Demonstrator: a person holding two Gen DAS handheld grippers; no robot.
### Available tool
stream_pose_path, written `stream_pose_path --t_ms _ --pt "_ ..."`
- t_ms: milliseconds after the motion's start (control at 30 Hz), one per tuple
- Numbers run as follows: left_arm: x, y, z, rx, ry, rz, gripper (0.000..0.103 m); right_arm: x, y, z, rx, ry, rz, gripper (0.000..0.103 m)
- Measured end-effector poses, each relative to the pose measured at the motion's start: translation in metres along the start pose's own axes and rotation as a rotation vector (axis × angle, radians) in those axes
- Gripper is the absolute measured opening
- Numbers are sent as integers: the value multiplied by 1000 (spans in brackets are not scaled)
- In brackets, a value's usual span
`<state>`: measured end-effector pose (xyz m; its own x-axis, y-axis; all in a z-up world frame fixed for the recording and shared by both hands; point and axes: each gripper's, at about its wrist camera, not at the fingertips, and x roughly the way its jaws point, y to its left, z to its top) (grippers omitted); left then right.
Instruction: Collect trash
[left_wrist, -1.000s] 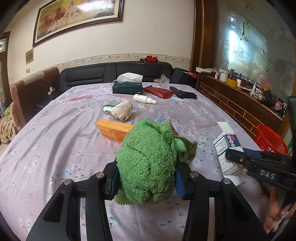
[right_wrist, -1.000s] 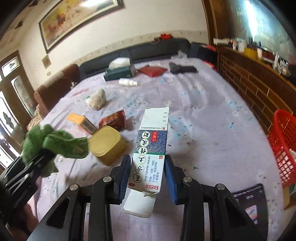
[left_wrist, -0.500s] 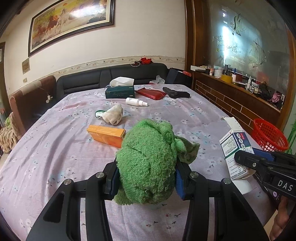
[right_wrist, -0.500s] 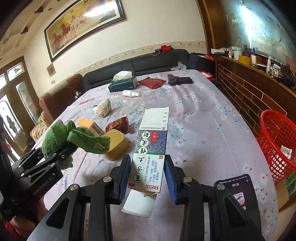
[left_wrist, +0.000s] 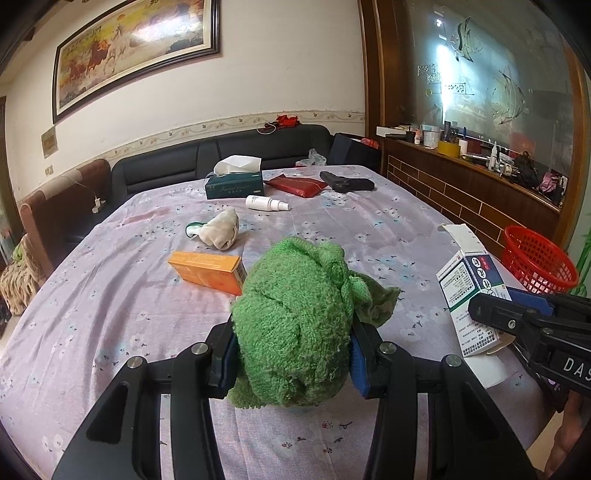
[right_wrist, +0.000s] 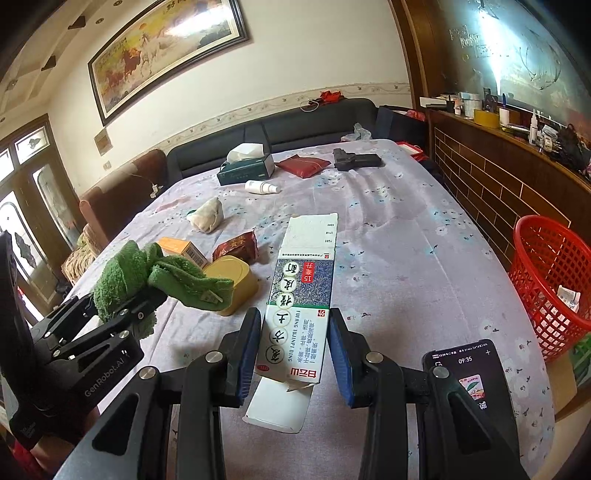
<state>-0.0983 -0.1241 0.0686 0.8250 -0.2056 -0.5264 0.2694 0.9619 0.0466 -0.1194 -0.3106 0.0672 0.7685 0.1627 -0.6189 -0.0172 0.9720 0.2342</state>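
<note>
Left wrist view: the left gripper (left_wrist: 291, 354) has its blue pads squeezed partway in on a bunched-up green towel (left_wrist: 295, 317), which bulges up above the jaws and is clear of the table. Just past it, up and to the left, an orange box (left_wrist: 207, 271) lies flat on the flowery purple tablecloth (left_wrist: 92, 295), and further out there's a crumpled whitish rag (left_wrist: 219, 232), then a white spray bottle (left_wrist: 266, 203) and a tissue box (left_wrist: 234, 184) near the far edge. Over on the right wrist view, the right gripper (right_wrist: 295, 349) is clamped on the sides of a long flattened medicine carton (right_wrist: 301, 295), flaps open at both ends, sticking straight out ahead. Left of it sit a yellow tin (right_wrist: 232, 282) and a dark red packet (right_wrist: 236, 249). Off the table's right edge, the red basket (right_wrist: 550, 280) stands on the floor with some scraps inside, and a phone (right_wrist: 469, 376) is mounted just right of the jaws.
</note>
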Motion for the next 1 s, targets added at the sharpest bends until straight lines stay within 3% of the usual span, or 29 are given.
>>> stream_pose_path --t_ms 433,700,1000 --pt "0 4 -1 -9 4 1 46 4 8 -2 -31 16 -32 39" --pt "2 11 -1 -25 7 2 46 10 15 -5 -102 28 -140 39" --pt "2 12 -1 -24 8 2 46 11 18 -6 -143 19 -178 40"
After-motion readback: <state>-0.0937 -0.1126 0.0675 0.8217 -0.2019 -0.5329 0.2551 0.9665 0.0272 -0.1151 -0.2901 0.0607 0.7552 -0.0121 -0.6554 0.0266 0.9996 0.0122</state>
